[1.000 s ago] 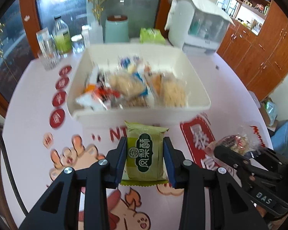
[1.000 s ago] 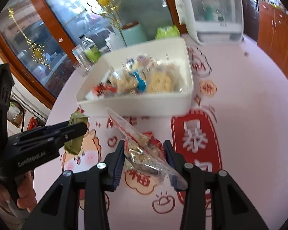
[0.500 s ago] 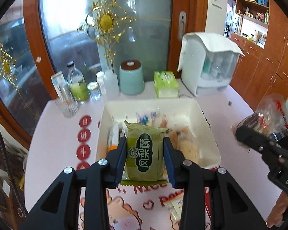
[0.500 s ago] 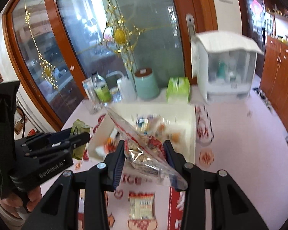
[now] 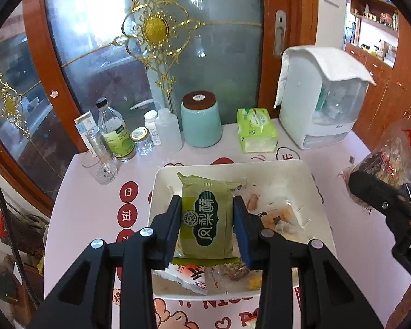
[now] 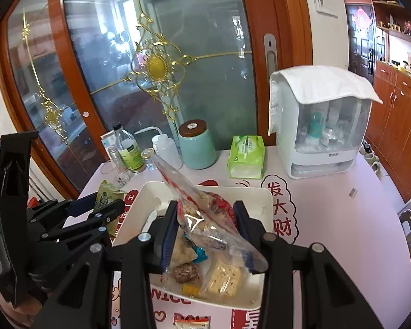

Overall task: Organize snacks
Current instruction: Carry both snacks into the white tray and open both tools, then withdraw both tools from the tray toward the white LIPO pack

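Starting on your left: your left gripper [image 5: 207,220] is clamped on the green pastry packet [image 5: 205,219], pads squeezing its two long sides, and it hangs above the white tray [image 5: 161,181], over the tray's left half. That grip looks square, but the wrapper is slick and puffy; let go from this height and the packet could bounce off the pile of snacks [image 5: 276,219] already in there and skid over the rim onto the pink tablecloth [image 5: 90,197].

Watch the drinking glass [image 5: 102,168] and the bottles [image 5: 115,134] standing just beyond the tray's left corner. A wide swing out that way could clip them.

Moving right: your right gripper [image 6: 205,227] is closed on the clear bag of mixed snacks [image 6: 205,219], also over the tray. Here's the shakier hold, I'd say. The bag is pinched around its middle, its long sealed end pokes up and away, and the loose contents can shift, so it may slump or slide out early.

Both grippers sit near each other above one tray. Drop together and the tools, or the two packets, could knock.

One small packet [image 6: 191,323] lies on the cloth in front of the tray, easy to forget.
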